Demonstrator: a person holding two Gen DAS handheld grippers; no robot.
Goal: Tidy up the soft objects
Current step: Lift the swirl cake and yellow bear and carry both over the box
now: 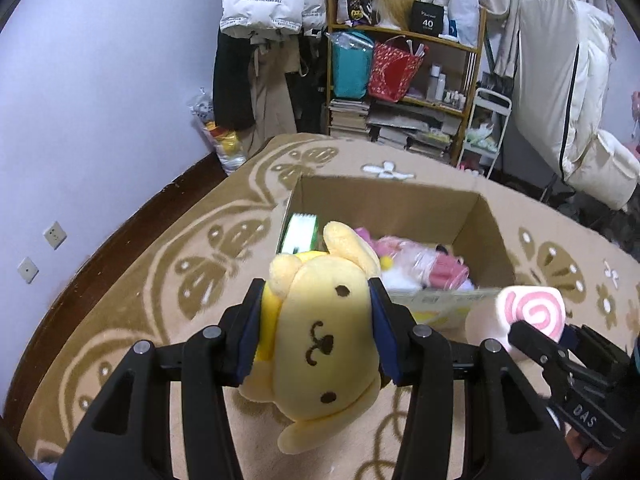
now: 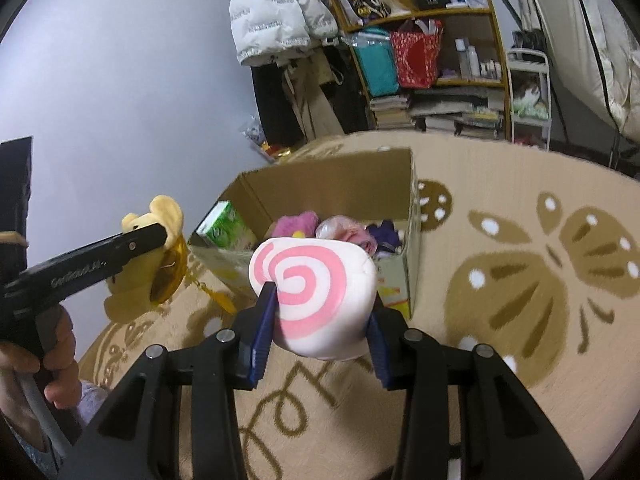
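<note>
The left hand-held gripper [image 1: 316,336] clamps the yellow dog plush [image 1: 324,344], the right hand-held gripper [image 2: 320,320] clamps the pink-swirl plush [image 2: 316,296] (both held near the cardboard box [image 1: 472,216] on the rug [image 1: 160,272]).

Yellow dog plush [image 1: 324,332] with dark brown stitched face between blue pads [image 1: 249,336]; white cushion [image 2: 312,300] with pink spiral; brown cardboard box [image 1: 384,200]; beige carpet [image 2: 520,280] with olive-brown butterfly motifs, white dots.
</note>
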